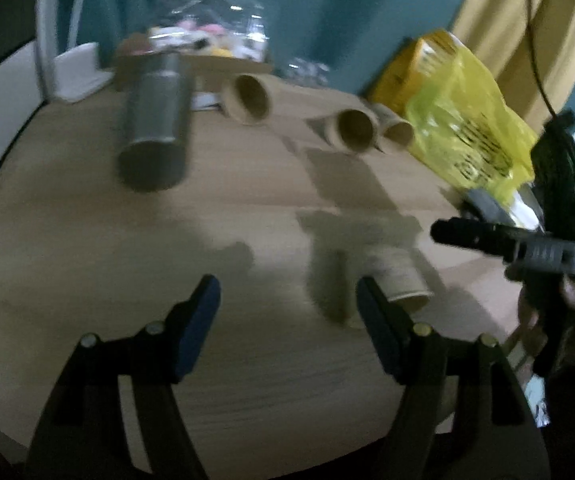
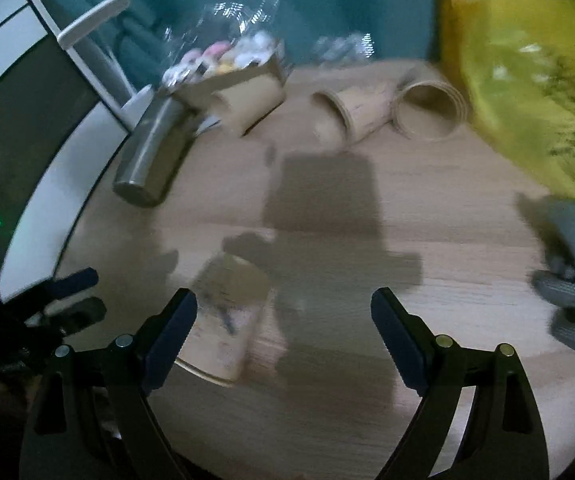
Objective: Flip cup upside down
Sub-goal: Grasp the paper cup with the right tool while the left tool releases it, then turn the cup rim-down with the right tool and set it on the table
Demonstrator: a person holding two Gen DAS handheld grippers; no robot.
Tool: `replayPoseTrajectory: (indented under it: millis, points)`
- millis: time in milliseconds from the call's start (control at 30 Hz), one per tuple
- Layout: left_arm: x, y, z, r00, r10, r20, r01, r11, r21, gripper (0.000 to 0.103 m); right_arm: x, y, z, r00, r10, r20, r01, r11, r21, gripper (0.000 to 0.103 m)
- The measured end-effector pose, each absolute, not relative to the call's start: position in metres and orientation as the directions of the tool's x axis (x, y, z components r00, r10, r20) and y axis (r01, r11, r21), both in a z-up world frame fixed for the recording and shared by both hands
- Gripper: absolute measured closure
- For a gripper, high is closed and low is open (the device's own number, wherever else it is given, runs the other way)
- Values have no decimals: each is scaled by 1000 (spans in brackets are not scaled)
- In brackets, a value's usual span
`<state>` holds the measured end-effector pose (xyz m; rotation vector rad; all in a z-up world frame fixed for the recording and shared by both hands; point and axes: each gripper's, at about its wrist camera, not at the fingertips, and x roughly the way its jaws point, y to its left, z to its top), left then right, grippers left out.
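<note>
A brown paper cup [image 1: 399, 280] stands on the wooden table [image 1: 247, 216], seemingly rim down, just beyond my left gripper's right finger. My left gripper [image 1: 287, 300] is open and empty, the cup outside its jaws. In the right wrist view the same cup [image 2: 227, 316] sits beside the left finger of my right gripper [image 2: 283, 312], which is open and empty. The right gripper also shows in the left wrist view [image 1: 527, 248] at the right. Both views are blurred.
Three paper cups lie on their sides at the back [image 1: 249, 98], [image 1: 353, 130], [image 1: 397, 134]. A steel tumbler [image 1: 155, 120] stands at the back left. A yellow bag [image 1: 459, 112] fills the right, a cardboard box of clutter [image 2: 239, 76] the back.
</note>
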<state>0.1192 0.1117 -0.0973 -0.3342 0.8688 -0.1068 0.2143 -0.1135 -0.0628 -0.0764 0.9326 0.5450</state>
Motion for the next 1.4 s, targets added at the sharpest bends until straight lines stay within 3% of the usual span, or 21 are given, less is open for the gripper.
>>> replayPoseTrajectory:
  millis: [267, 500, 533, 733, 867, 1067, 1200, 1400]
  points:
    - [112, 160, -124, 661, -245, -710, -85, 915, -395, 31, 261, -55, -87, 247, 343, -906, -432, 876, 214, 13]
    - [115, 181, -132, 666, -269, -695, -82, 901, -427, 31, 266, -41, -109, 134, 268, -954, -385, 901, 199, 29]
    - [114, 180, -132, 666, -270, -695, -81, 900, -427, 31, 266, -40, -111, 130, 268, -955, -383, 902, 201, 37]
    - [110, 175, -130, 667, -281, -690, -61, 903, -426, 31, 248, -37, -98, 239, 311, -920, -434, 881, 185, 38]
    - [104, 165, -123, 681, -283, -676, -38, 908, -418, 31, 218, -34, -74, 472, 315, -823, -512, 858, 34, 38]
    - [92, 140, -115, 710, -264, -652, -1, 927, -376, 31, 166, -43, -72, 799, 324, -506, -490, 840, -235, 38]
    - [85, 127, -112, 734, -207, -647, 2, 953, -303, 31, 146, -62, -95, 901, 277, -332, -365, 900, -237, 38]
    - [74, 129, -123, 779, -180, -601, -41, 941, -336, 31, 104, -82, -113, 945, 251, -209, -305, 908, -286, 38]
